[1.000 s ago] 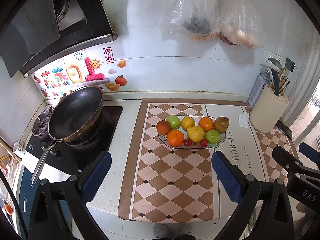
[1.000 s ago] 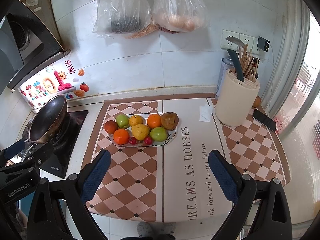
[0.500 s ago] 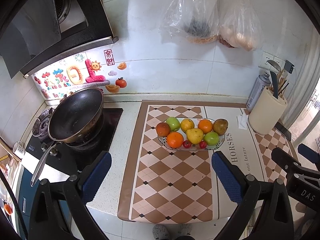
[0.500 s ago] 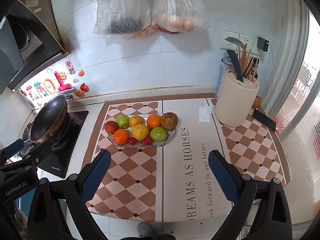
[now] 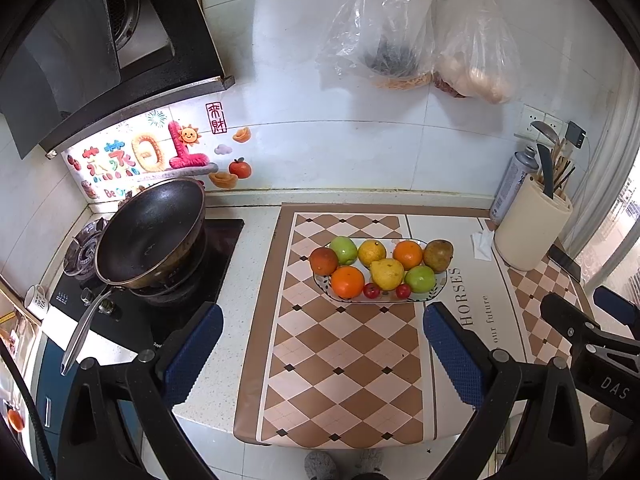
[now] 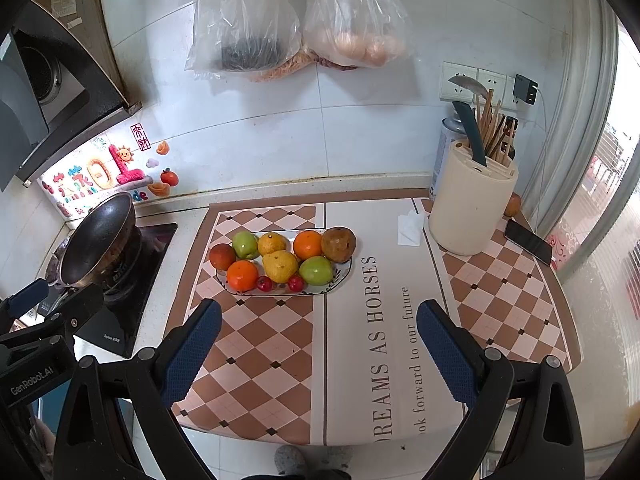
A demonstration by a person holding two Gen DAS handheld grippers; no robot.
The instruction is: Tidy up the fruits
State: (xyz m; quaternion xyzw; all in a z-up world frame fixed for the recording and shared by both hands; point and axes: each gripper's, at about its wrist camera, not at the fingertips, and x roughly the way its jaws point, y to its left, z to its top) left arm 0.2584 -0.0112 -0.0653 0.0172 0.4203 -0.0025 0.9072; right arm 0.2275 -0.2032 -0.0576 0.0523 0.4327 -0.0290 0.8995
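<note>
Little change is noted since a second ago: fruit plate (image 5: 438, 282) sits slightly lower in frame centre, on the tabletop (image 6: 360, 320) mat. Left gripper (image 5: 320, 354) and right gripper (image 6: 318, 350) fingers are held spread, empty (pulled back; fruits apparently arranged).

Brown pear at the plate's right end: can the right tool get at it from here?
Probably yes. The right tool is open and holds nothing, and only bare mat lies between it and the brown pear. A green apple and an orange crowd the pear's left side.
</note>
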